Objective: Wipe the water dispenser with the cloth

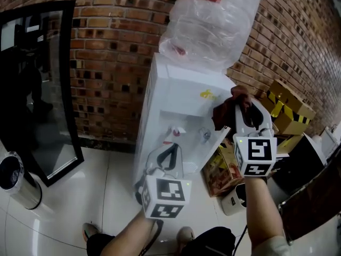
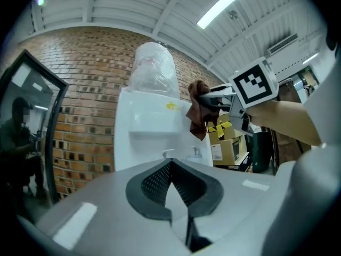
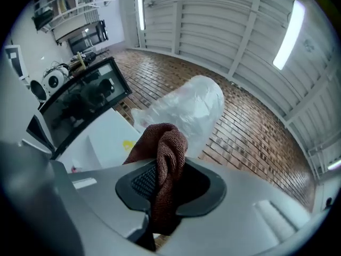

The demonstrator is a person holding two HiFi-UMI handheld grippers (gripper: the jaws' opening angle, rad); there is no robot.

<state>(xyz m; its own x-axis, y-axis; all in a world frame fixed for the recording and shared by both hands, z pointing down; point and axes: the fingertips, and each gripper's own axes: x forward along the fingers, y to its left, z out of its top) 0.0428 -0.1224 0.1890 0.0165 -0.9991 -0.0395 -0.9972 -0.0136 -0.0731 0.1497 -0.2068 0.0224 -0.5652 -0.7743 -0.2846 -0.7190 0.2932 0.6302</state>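
The white water dispenser (image 1: 181, 105) stands against the brick wall, with a plastic-wrapped bottle (image 1: 213, 20) on top. My right gripper (image 1: 242, 103) is at the dispenser's upper right corner, shut on a reddish-brown cloth (image 1: 226, 111). The cloth hangs against the dispenser's top edge. In the right gripper view the cloth (image 3: 165, 164) is bunched between the jaws and hangs below them. My left gripper (image 1: 169, 153) is held level before the tap recess with its tips together and nothing between them. The left gripper view shows the dispenser (image 2: 149, 127), the cloth (image 2: 198, 113) and the right gripper (image 2: 210, 97).
A black-framed glass panel (image 1: 42, 89) leans against the wall at the left, with a steel bin (image 1: 16, 180) near it. Cardboard boxes (image 1: 287, 108) with yellow-black tape are stacked at the right. A printed carton (image 1: 221, 169) sits beside the dispenser's base.
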